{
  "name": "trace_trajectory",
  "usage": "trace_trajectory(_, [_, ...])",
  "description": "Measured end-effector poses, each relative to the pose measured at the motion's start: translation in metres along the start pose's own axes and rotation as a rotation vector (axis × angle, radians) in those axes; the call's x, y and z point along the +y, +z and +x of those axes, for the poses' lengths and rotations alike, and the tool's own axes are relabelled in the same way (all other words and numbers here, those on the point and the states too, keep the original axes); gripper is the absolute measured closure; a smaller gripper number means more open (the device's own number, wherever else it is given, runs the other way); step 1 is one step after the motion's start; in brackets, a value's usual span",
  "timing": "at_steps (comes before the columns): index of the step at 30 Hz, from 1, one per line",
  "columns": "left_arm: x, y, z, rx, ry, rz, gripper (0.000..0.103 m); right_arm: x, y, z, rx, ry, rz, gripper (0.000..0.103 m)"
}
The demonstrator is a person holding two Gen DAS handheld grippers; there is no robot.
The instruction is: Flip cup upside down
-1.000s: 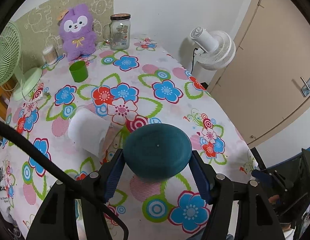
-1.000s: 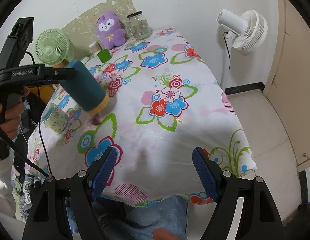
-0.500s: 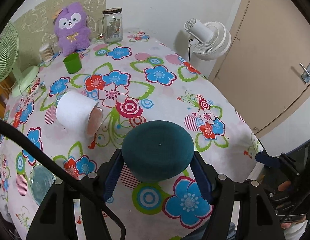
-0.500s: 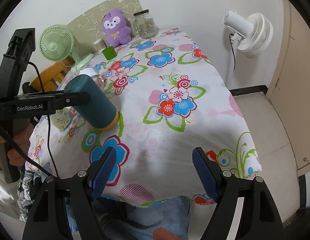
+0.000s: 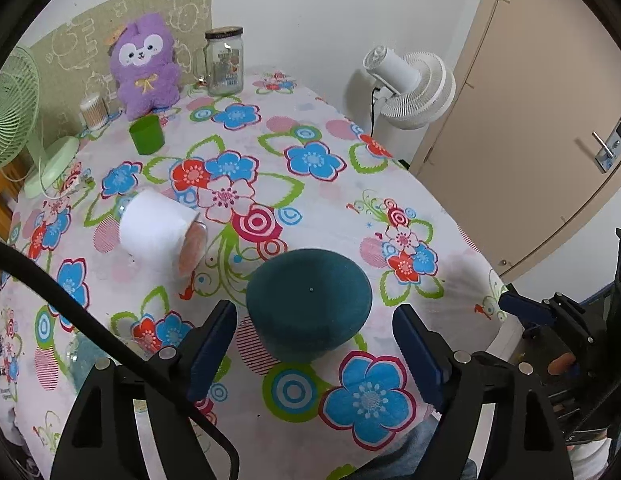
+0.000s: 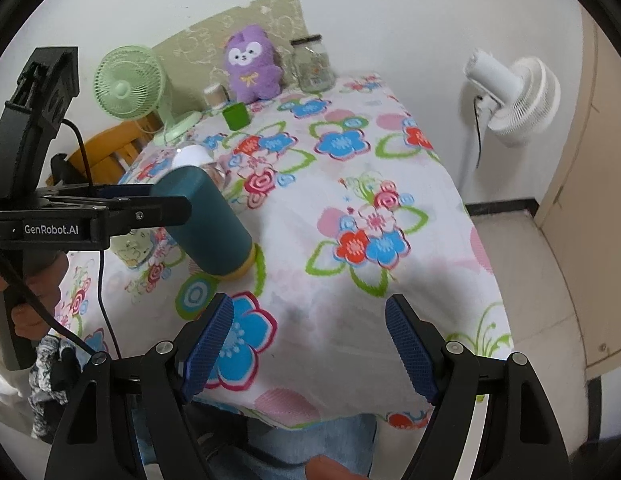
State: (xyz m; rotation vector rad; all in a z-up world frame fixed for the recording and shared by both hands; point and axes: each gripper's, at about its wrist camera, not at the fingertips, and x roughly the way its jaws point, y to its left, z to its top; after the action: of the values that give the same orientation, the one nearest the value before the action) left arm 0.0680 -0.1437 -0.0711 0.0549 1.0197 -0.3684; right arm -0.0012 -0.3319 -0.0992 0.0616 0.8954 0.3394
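Note:
The teal cup stands upside down on the flowered tablecloth, flat base up. In the right wrist view its yellow rim rests on the cloth. My left gripper is open, with one finger on each side of the cup and a narrow gap at each pad. From the right wrist view that gripper's finger lies alongside the cup's upper part. My right gripper is open and holds nothing, above the table's near edge.
A white cylinder lies on its side left of the cup. Farther back are a small green cup, a purple plush, a glass jar and a green fan. A white fan stands off the table's right.
The left gripper lowered the inverted teal cup toward the near part of the table, and its fingers have parted from the cup's sides. The right gripper stayed open.

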Motion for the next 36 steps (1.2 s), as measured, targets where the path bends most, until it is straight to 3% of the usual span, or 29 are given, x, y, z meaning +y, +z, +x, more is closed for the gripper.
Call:
trace_trajectory(13, [0.019,-0.001,-0.069,-0.194,0.058,-0.069,0.013,0.041,0.035,-0.027,-0.112,-0.005,-0.109,0.022])
trace_trajectory(15, [0.023,-0.003,-0.08,-0.224,0.068,-0.086,0.013,0.049,0.041,-0.032,-0.134,-0.002,-0.123,0.01])
trace_trajectory(16, [0.026,-0.005,-0.086,-0.242,0.071,-0.098,0.012,0.054,0.043,-0.035,-0.149,-0.003,-0.131,0.009])
trace_trajectory(25, [0.053,-0.023,-0.131,-0.379,0.104,-0.205,0.008,0.091,0.062,-0.062,-0.25,0.01,-0.2,0.009])
trace_trajectory(27, [0.056,-0.027,-0.143,-0.427,0.129,-0.221,0.006,0.101,0.068,-0.069,-0.276,0.018,-0.21,0.004])
trace_trajectory(32, [0.056,-0.035,-0.163,-0.499,0.202,-0.212,0.0,0.119,0.076,-0.082,-0.324,0.007,-0.224,0.003])
trace_trajectory(36, [0.055,-0.041,-0.168,-0.507,0.218,-0.202,0.0,0.127,0.078,-0.087,-0.337,-0.009,-0.223,0.0])
